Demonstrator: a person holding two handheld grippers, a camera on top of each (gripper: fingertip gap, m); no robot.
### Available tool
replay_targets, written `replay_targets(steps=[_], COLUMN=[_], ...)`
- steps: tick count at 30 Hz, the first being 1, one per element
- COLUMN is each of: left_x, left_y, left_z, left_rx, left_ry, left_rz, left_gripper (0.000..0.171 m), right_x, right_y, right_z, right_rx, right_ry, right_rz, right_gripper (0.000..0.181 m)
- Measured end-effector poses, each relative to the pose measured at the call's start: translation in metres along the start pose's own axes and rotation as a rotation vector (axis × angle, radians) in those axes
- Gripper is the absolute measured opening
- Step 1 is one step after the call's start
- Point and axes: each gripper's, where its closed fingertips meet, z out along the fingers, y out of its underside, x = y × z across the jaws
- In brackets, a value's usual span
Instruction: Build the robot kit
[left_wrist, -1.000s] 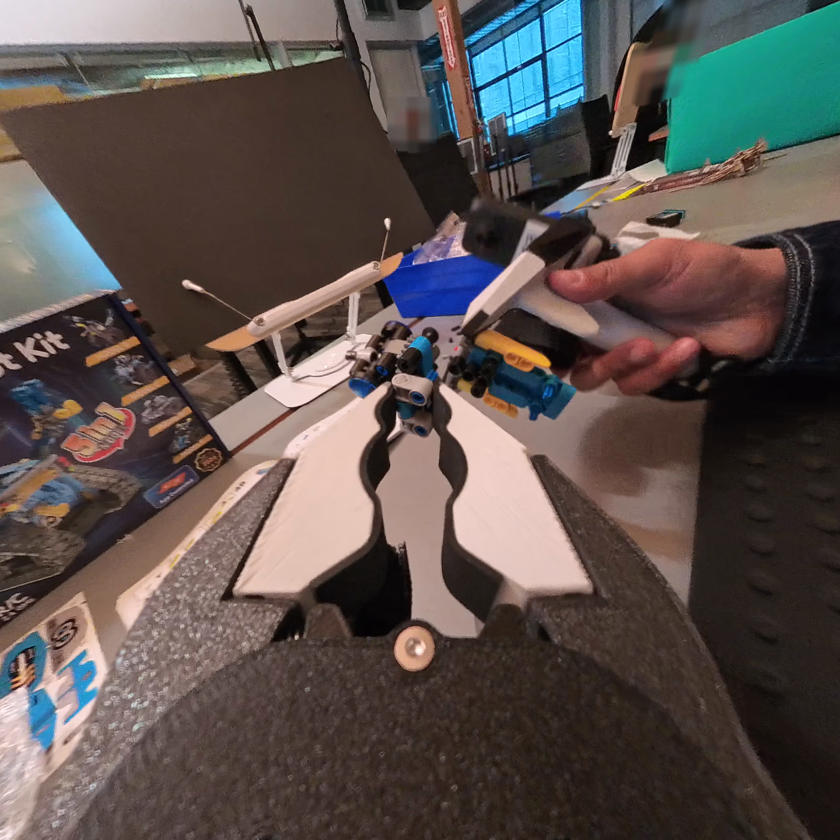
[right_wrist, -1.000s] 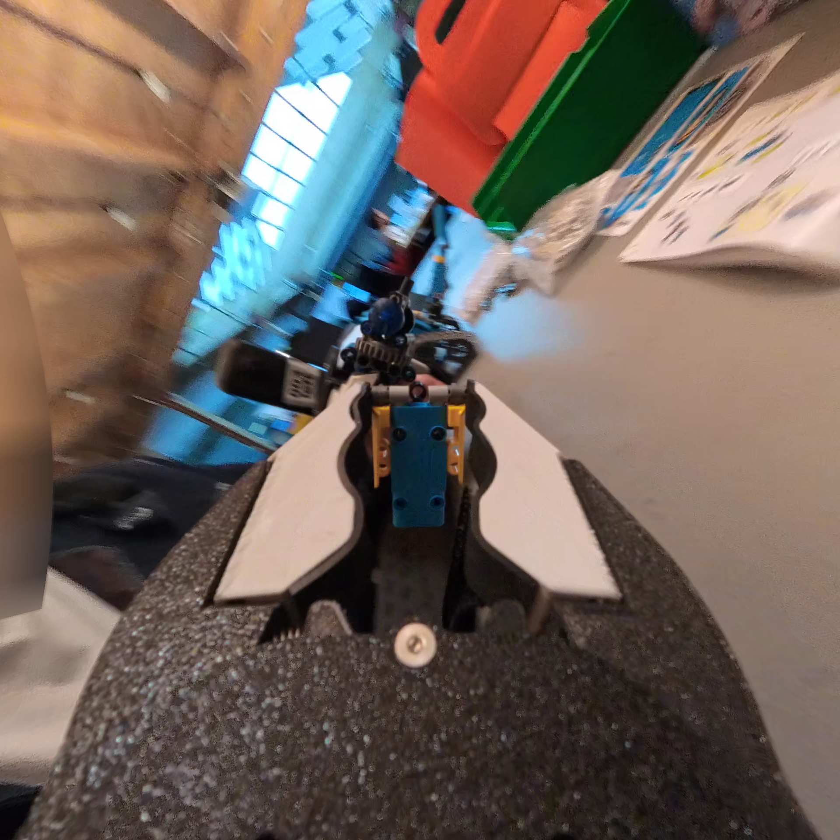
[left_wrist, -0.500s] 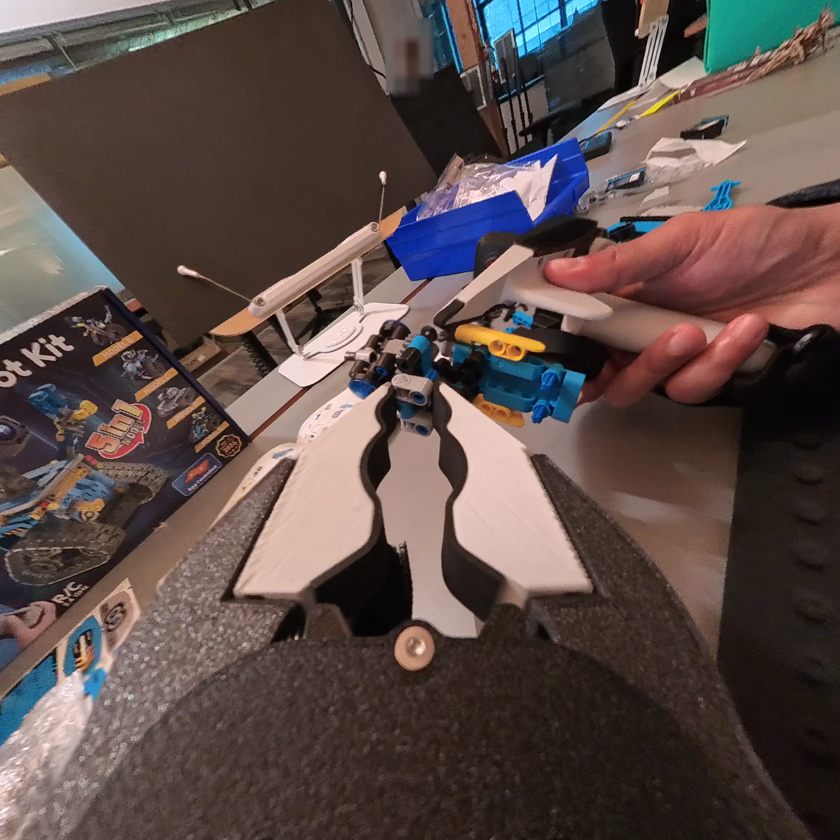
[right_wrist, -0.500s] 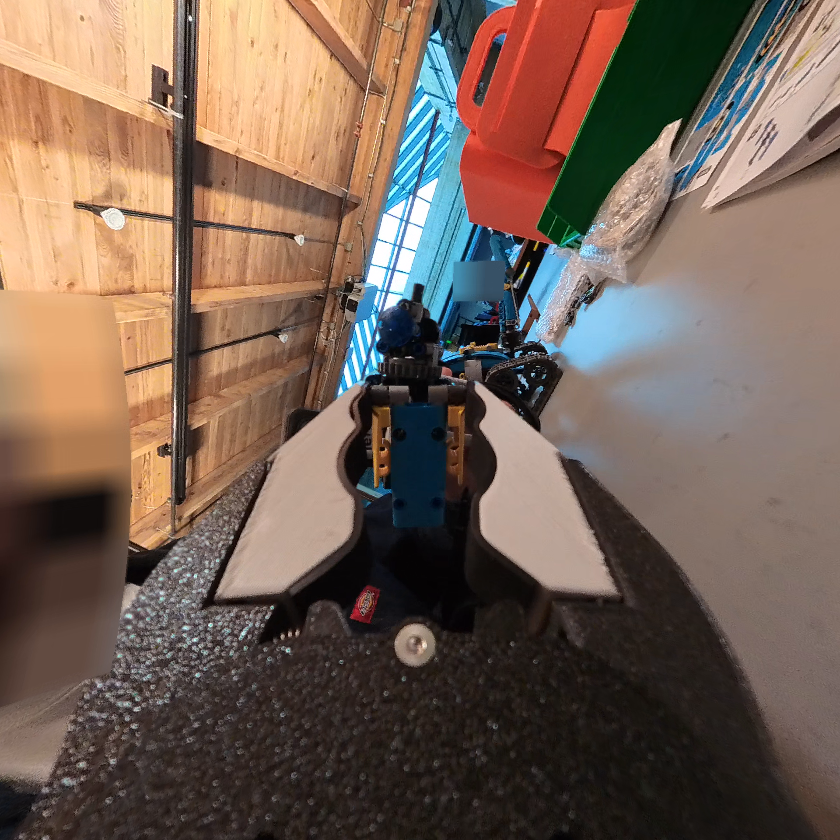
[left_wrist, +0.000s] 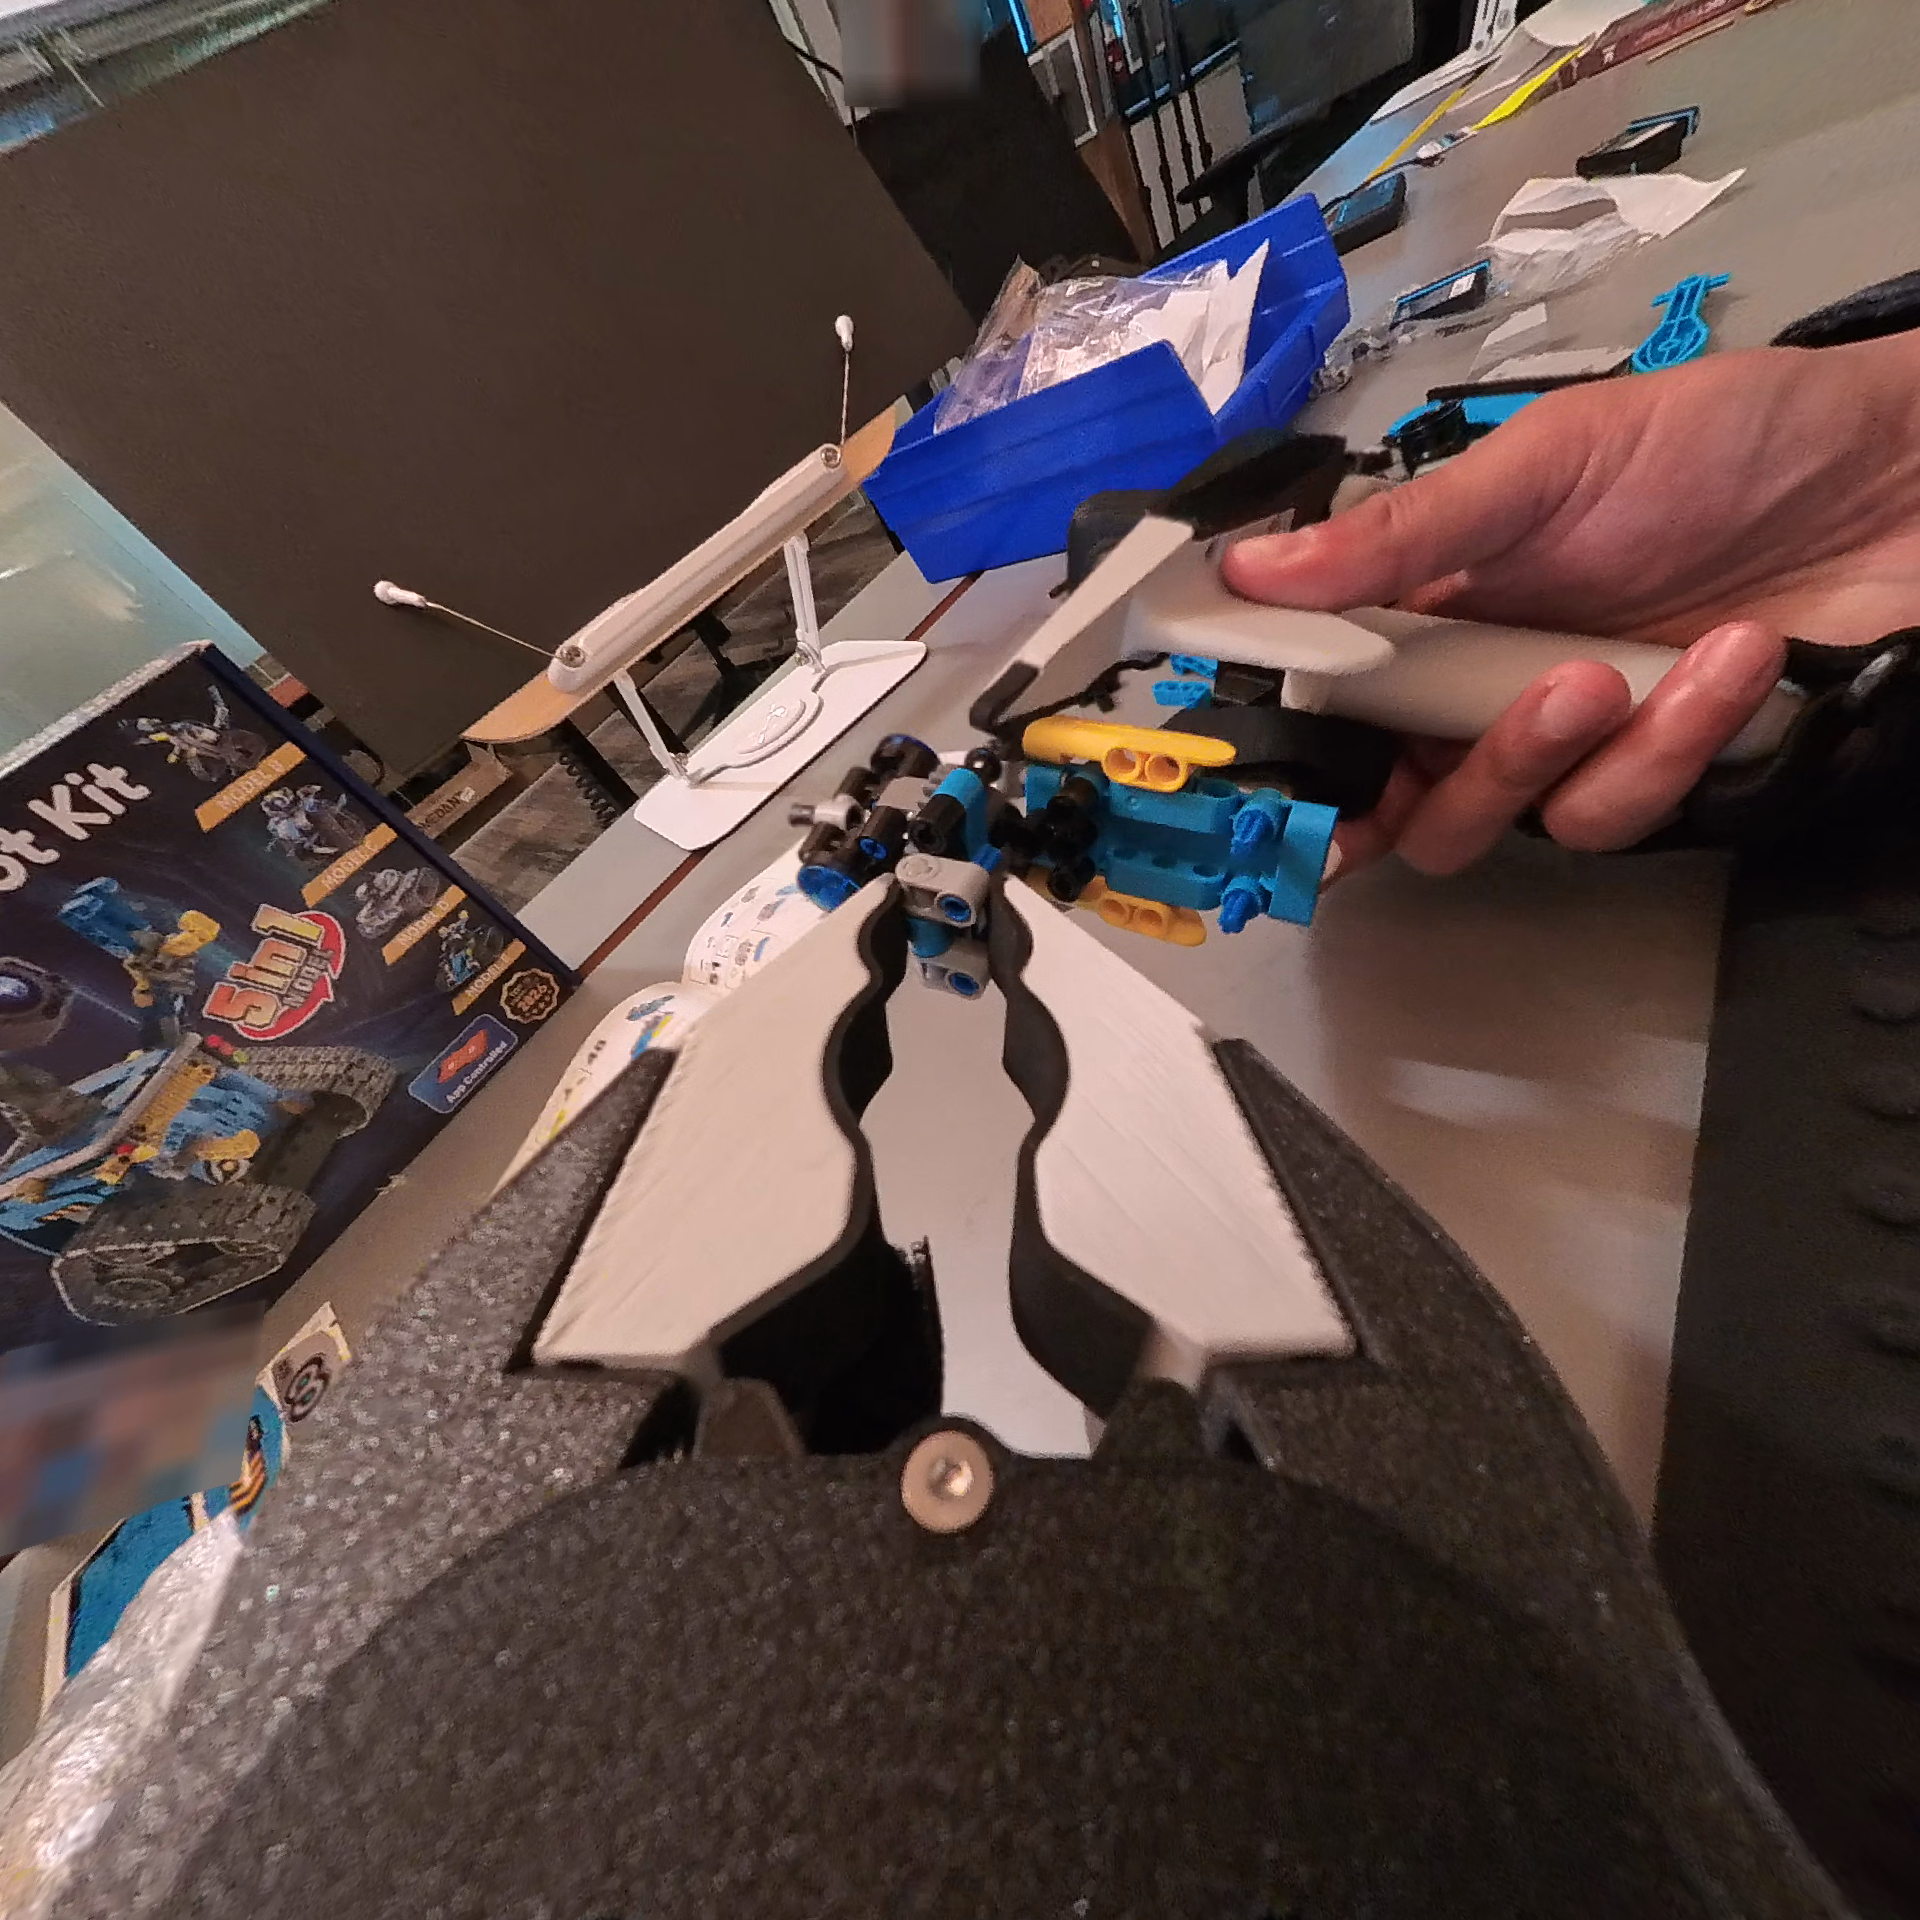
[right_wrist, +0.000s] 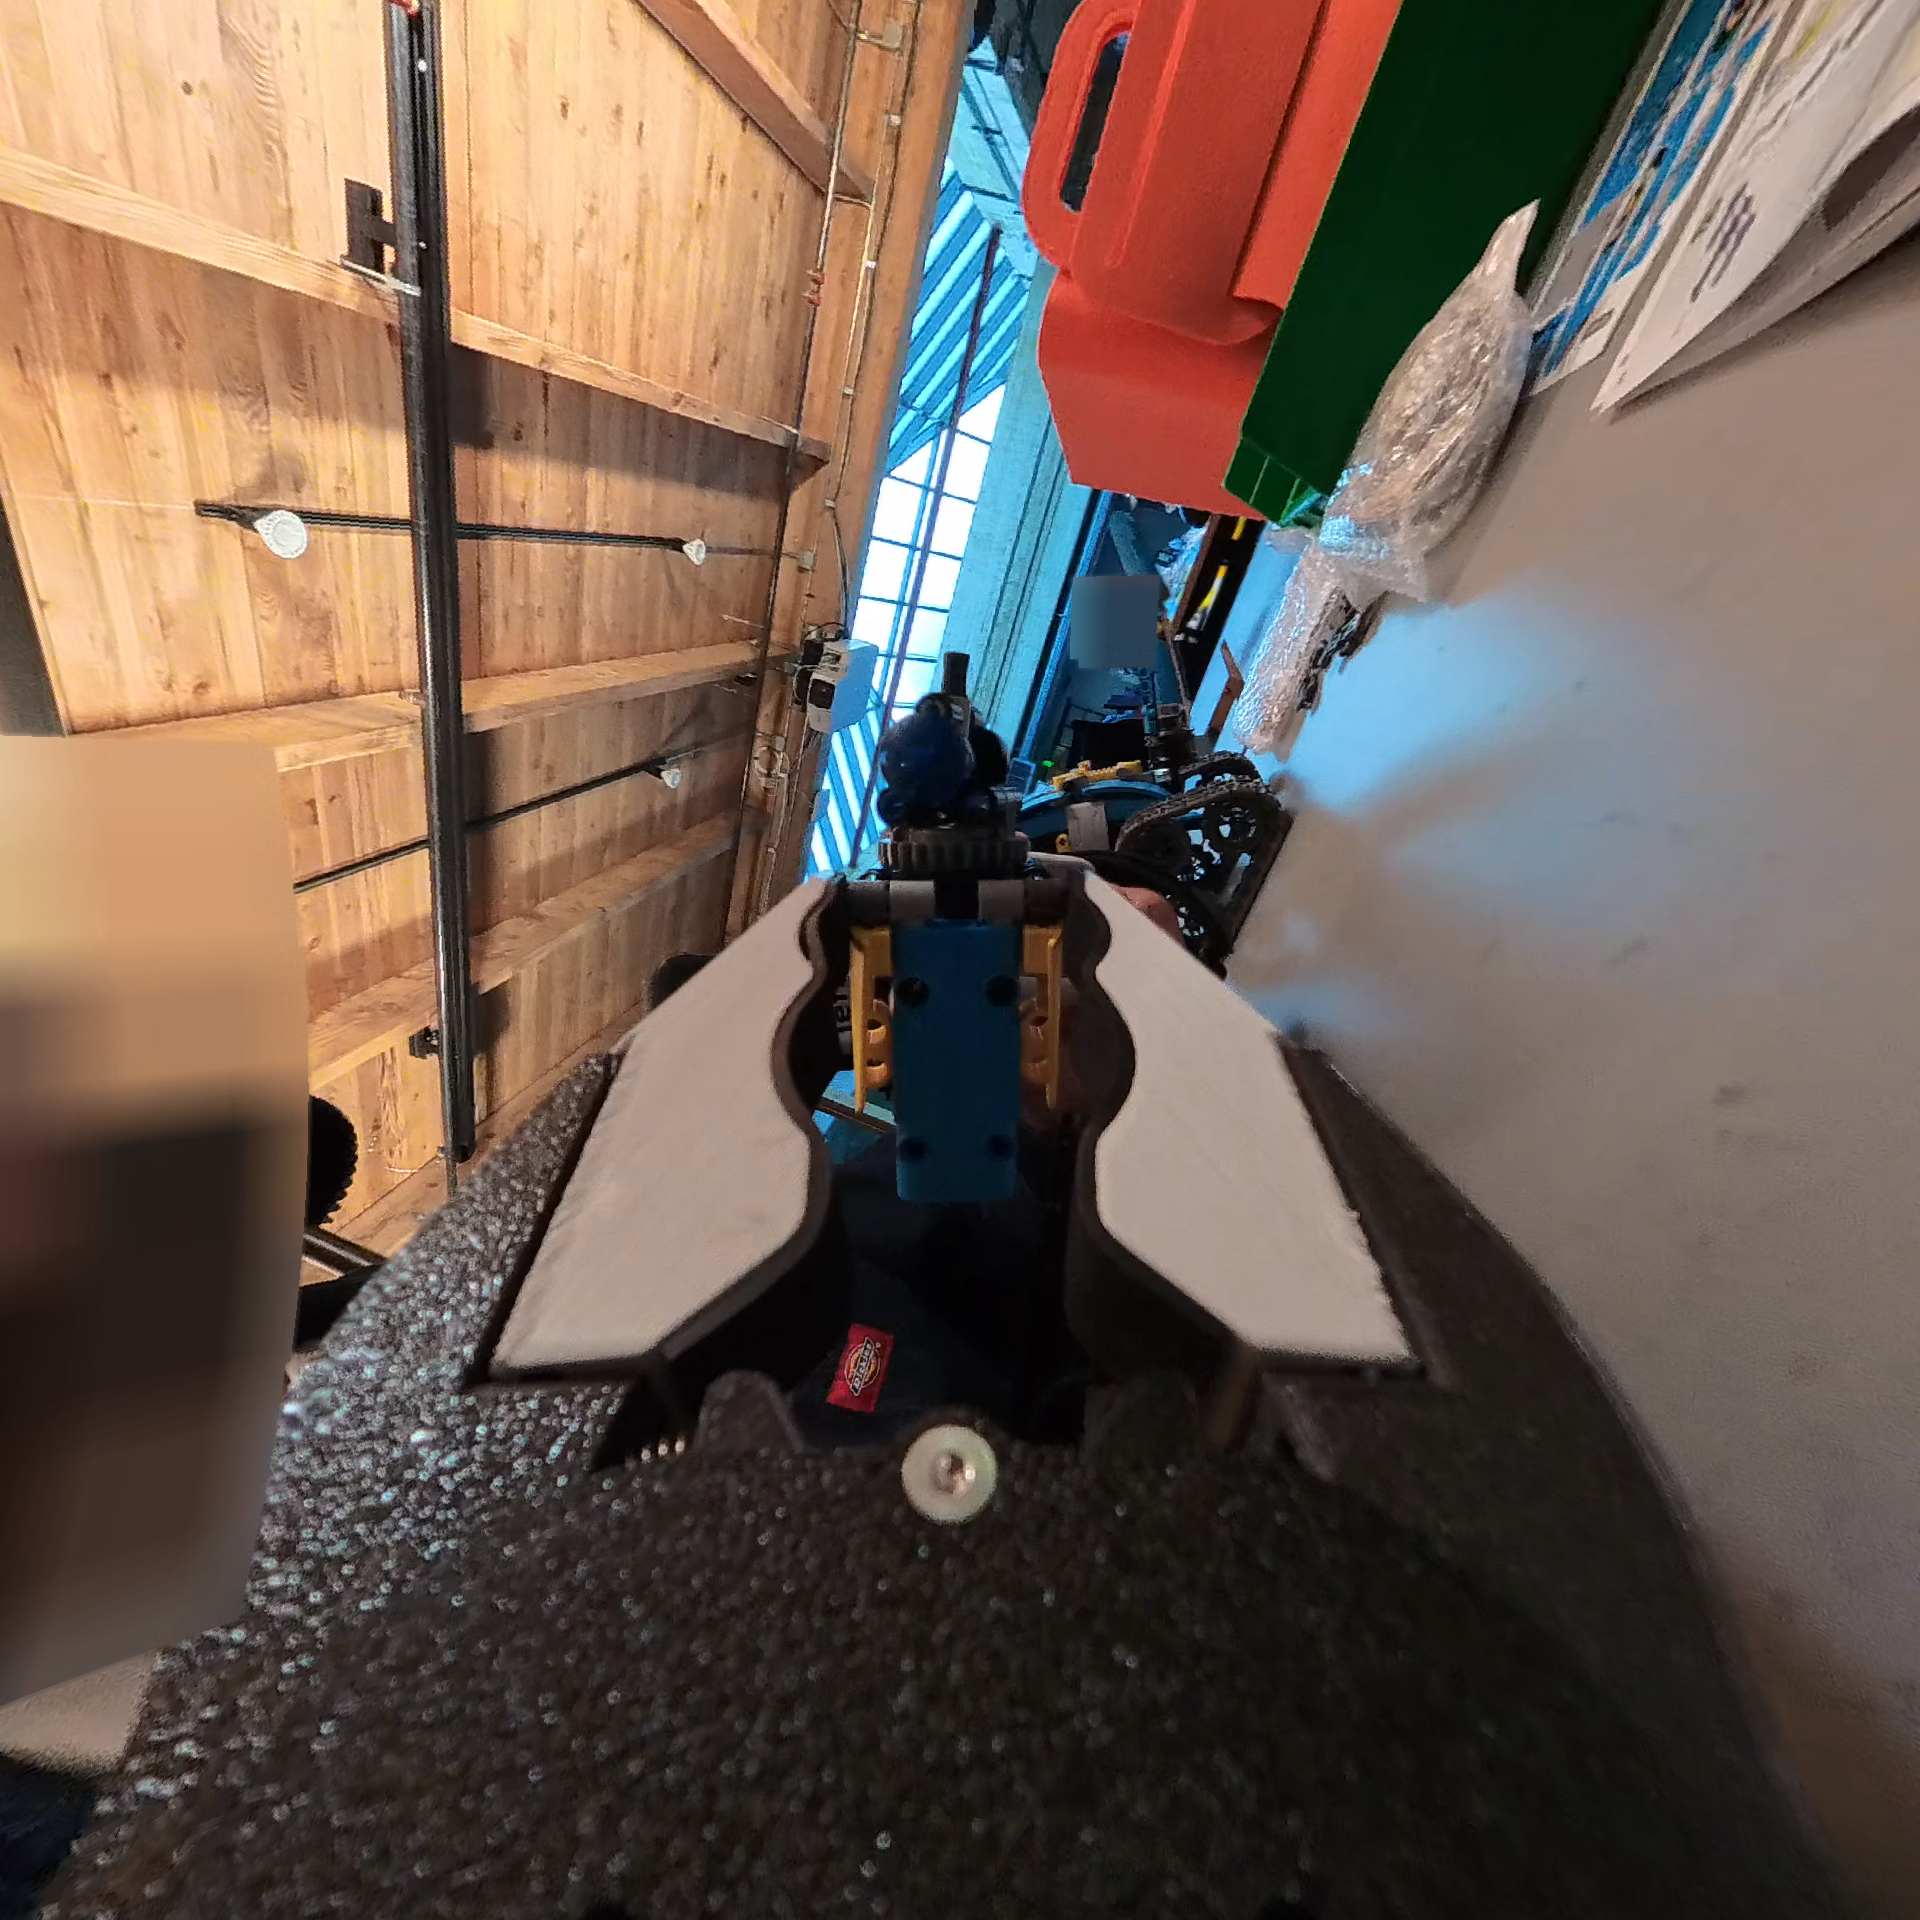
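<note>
My left gripper (left_wrist: 948, 914) is shut on a small grey connector (left_wrist: 940, 883) at the end of a black-and-blue brick cluster (left_wrist: 883, 821), held above the grey table (left_wrist: 1455, 1039). That cluster meets a blue-and-yellow brick assembly (left_wrist: 1164, 831) held by my right gripper, whose white finger (left_wrist: 1101, 603) shows with a person's hand (left_wrist: 1610, 540) on the handle. In the right wrist view my right gripper (right_wrist: 951, 904) is shut on the blue-and-yellow assembly (right_wrist: 956, 1039). A gear and dark blue parts (right_wrist: 940, 769) stick out past its tips.
A toy kit box (left_wrist: 208, 987) stands at the left, a sticker sheet (left_wrist: 301, 1382) before it. A white swab stand (left_wrist: 707, 582) and a blue bin (left_wrist: 1091, 447) lie behind. In the right wrist view are orange (right_wrist: 1143, 260) and green (right_wrist: 1403, 208) cases, bagged parts (right_wrist: 1434, 416), a tracked model (right_wrist: 1195, 831). My two grippers' fingertips are within a few centimetres of each other.
The right gripper and its assembly have dropped lower and come level with my left fingertips. The right wrist view has rolled and steadied. Both grips are unchanged.
</note>
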Motion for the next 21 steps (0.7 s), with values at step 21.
replay_targets(steps=[21], left_x=[0.013], left_y=[0.014], left_z=[0.003], left_rx=[-0.037], left_ry=[0.138], left_rz=[-0.090], left_gripper=[0.014], right_x=[0.018], right_y=[0.014], right_z=[-0.009], right_rx=[-0.104], right_ry=[0.089], right_rz=[0.030], right_gripper=[0.040])
